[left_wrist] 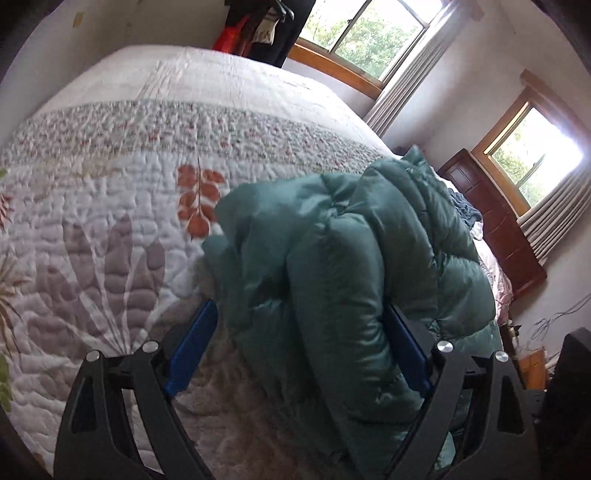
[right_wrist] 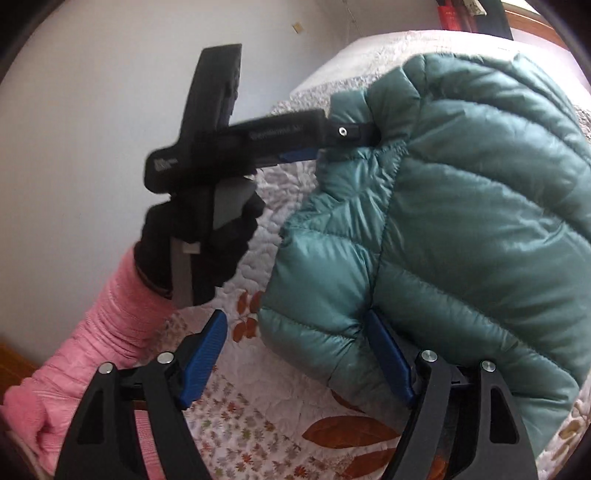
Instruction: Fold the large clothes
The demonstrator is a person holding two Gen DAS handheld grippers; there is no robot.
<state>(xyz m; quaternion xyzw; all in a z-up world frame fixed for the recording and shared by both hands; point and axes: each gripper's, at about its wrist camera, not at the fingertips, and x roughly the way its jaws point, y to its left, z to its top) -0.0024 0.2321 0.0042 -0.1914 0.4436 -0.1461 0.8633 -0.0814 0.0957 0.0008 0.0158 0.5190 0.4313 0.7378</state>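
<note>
Left wrist view: a bedroom with pale walls, two wood-framed windows (left_wrist: pixel 373 37) with grey curtains, and a wide bed under a white quilted bedspread with leaf prints (left_wrist: pixel 147 147). Dark and red clothes hang (left_wrist: pixel 258 29) past the far edge of the bed. A teal puffy down jacket (left_wrist: pixel 332 258) is bunched up above the quilt at the bed's right side. The left hand-held gripper (left_wrist: pixel 299 350) stands wide open, its blue pads spread; a thick fold of the jacket sits between them, touching the right pad, while the left pad is clear of the fabric.

Right wrist view: a plain white wall behind, the leaf-printed quilt (right_wrist: pixel 258 417) below. The jacket (right_wrist: pixel 461 221) fills the right half, held up off the bed. The right hand-held gripper (right_wrist: pixel 299 362) is open wide too; the jacket's lower bulge presses on its right pad. The left hand-held gripper (right_wrist: pixel 369 140) shows here from the side, its tip buried in the jacket's upper edge, gripped by a black-gloved hand (right_wrist: pixel 195 251) with a pink sleeve (right_wrist: pixel 103 343).
</note>
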